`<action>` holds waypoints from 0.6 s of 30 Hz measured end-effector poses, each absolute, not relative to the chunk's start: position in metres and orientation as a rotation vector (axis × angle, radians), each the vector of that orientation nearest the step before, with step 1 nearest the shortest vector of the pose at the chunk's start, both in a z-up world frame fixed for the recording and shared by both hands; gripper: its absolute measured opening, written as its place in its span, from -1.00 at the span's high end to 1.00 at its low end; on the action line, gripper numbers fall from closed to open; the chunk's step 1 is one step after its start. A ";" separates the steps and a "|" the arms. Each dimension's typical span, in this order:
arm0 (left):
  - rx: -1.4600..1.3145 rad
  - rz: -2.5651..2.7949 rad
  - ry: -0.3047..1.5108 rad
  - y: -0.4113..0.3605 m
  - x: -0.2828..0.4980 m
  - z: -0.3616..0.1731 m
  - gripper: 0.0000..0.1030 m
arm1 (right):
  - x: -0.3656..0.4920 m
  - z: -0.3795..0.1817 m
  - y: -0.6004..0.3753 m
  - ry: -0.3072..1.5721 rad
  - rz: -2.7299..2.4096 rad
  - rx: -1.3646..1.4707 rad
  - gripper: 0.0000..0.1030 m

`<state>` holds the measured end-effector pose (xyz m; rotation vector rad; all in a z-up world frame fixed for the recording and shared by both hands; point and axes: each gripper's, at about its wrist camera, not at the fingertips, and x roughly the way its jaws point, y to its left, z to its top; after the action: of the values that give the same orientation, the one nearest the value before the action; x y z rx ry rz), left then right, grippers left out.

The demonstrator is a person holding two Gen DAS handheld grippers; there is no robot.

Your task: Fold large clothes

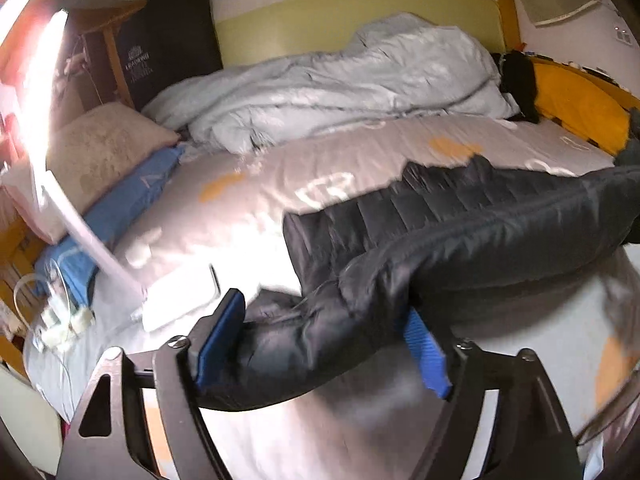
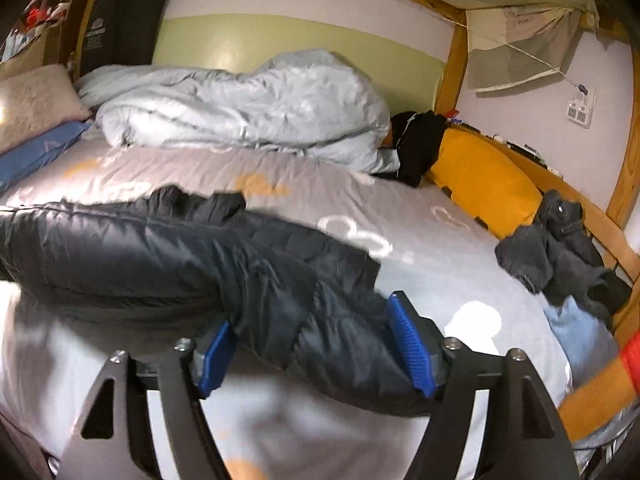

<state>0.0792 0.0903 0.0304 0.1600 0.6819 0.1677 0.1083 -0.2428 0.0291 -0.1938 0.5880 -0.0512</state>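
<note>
A dark quilted puffer jacket [image 1: 420, 240] lies across the grey printed bedsheet [image 1: 260, 200]. My left gripper [image 1: 324, 340] has its blue pads on either side of a bunched end of the jacket, shut on it. In the right wrist view the jacket [image 2: 160, 256] stretches to the left, and my right gripper [image 2: 316, 344] holds its other bunched end between the blue pads. The jacket hangs between the two grippers just above the sheet.
A crumpled pale blue duvet [image 1: 340, 84] lies along the back wall. A beige pillow [image 1: 104, 152] and blue pillow [image 1: 132, 204] sit at left with a white lamp arm [image 1: 80, 224] and white device [image 1: 180, 296]. A yellow cushion [image 2: 480, 184] and dark grey clothes [image 2: 560, 248] lie at right.
</note>
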 end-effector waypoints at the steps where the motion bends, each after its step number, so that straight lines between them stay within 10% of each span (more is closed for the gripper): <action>1: 0.161 0.177 0.675 0.092 0.089 0.033 -0.58 | 0.120 0.032 -0.241 0.588 -0.056 -0.192 -0.38; 18: -0.002 0.282 0.712 0.157 0.206 0.005 -0.82 | 0.226 -0.001 -0.279 0.662 -0.075 -0.072 -0.79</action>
<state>0.2059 0.1568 0.0046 -0.0021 0.7122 0.2815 0.2255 -0.2795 -0.0013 -0.0725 0.6619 -0.0746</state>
